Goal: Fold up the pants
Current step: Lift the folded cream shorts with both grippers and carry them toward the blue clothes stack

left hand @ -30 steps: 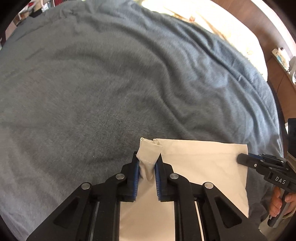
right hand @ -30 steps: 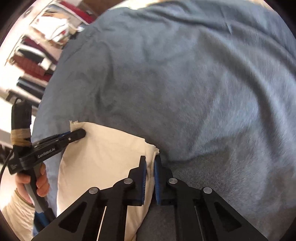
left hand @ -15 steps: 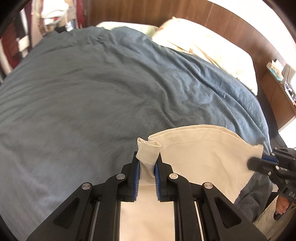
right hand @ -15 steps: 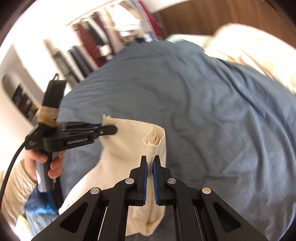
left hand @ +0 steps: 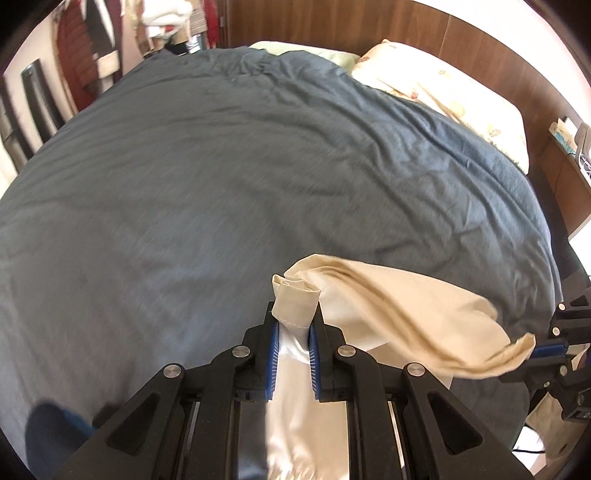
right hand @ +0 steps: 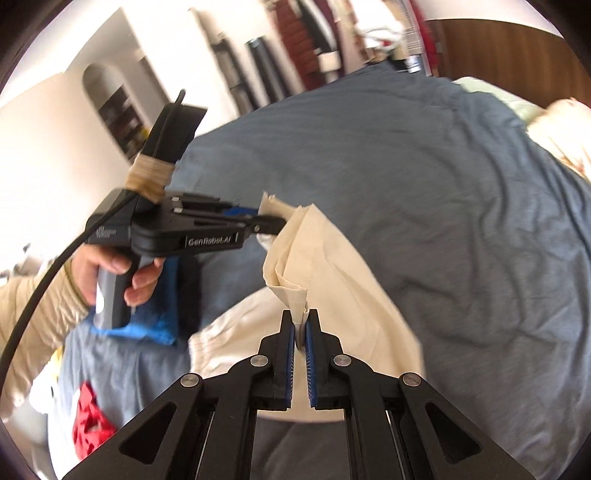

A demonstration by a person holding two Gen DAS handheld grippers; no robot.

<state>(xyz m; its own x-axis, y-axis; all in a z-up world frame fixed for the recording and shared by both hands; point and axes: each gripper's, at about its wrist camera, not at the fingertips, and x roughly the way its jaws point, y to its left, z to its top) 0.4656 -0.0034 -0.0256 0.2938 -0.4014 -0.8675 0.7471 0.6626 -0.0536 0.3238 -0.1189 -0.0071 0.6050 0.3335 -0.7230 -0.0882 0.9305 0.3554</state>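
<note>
- The left gripper (left hand: 291, 332) is clamped on a bunched corner of the cream pants (left hand: 406, 314), with the fabric pinched between its blue pads (left hand: 272, 354) and a hemmed edge sticking up above them.
- The right gripper (right hand: 300, 325) is closed on another corner of the same pants (right hand: 332, 266), a thin fold of cloth held tight between its narrow jaws.
- In the left wrist view, the pants stretch rightward from the left gripper in a loose, sagging band toward the right gripper (left hand: 546, 350) at the frame's right edge, raised above the bed.
- In the right wrist view, the left gripper (right hand: 269, 223) appears from the side, held by the person's left hand (right hand: 114, 269), a cable trailing from its body and tape wrapped round its upright mount.
- Between the two grippers the top edge of the pants hangs slack and the rest of the cloth drapes downward.
- Below and beyond lies the bed's blue-grey duvet (left hand: 221, 166), rumpled with shallow creases.
- A floral cream pillow (left hand: 443, 85) sits at the head of the bed against a dark wooden headboard (left hand: 369, 26).
- Hanging clothes (left hand: 88, 40) show in the far left corner of the room, blurred.
- A red cloth (right hand: 88, 417) lies low at the left of the right wrist view.
</note>
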